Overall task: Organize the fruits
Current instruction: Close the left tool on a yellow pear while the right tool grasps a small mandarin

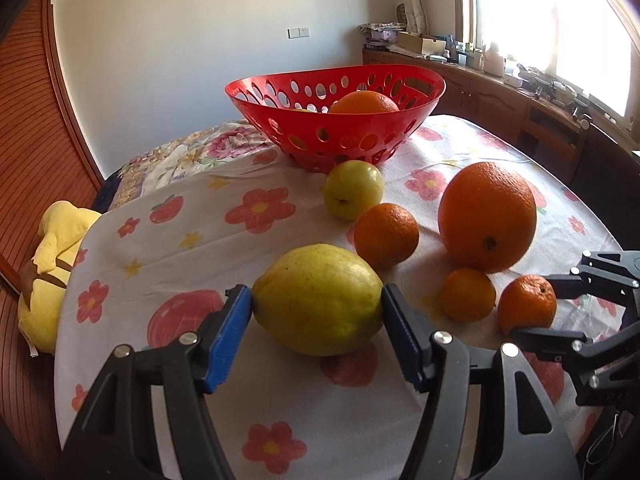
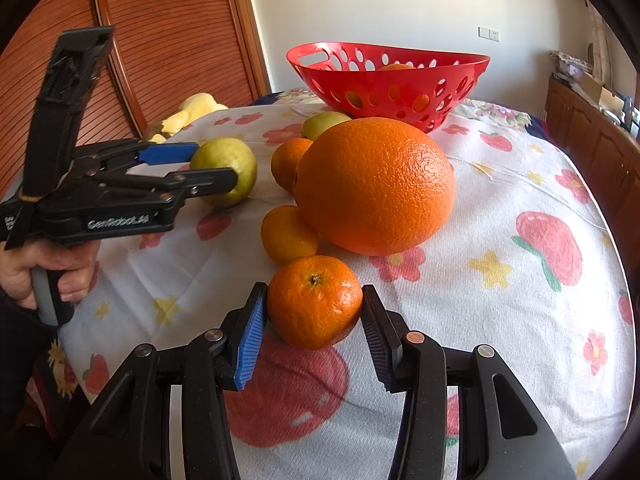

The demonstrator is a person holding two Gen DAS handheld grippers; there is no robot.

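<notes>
The yellow-green pear (image 1: 318, 299) is pinched end to end by the left claw (image 1: 316, 314), resting on the flowered desk cloth (image 1: 180, 240). A small mandarin (image 2: 315, 302) is clamped by the right claw (image 2: 314, 322), also on the cloth. Behind, a big orange (image 2: 375, 185), two more mandarins and a green apple (image 1: 353, 189) are clustered before the red basket (image 1: 352, 136), one orange inside.

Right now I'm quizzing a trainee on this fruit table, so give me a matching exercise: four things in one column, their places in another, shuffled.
Things:
1. yellow pear
2. small mandarin
3. red basket
4. big orange

Places:
A. far end of the table
B. between the right gripper's pads
C. on the cloth, untouched
D. between the left gripper's pads

Pairs: 1-D, 2-B, 3-A, 4-C
</notes>
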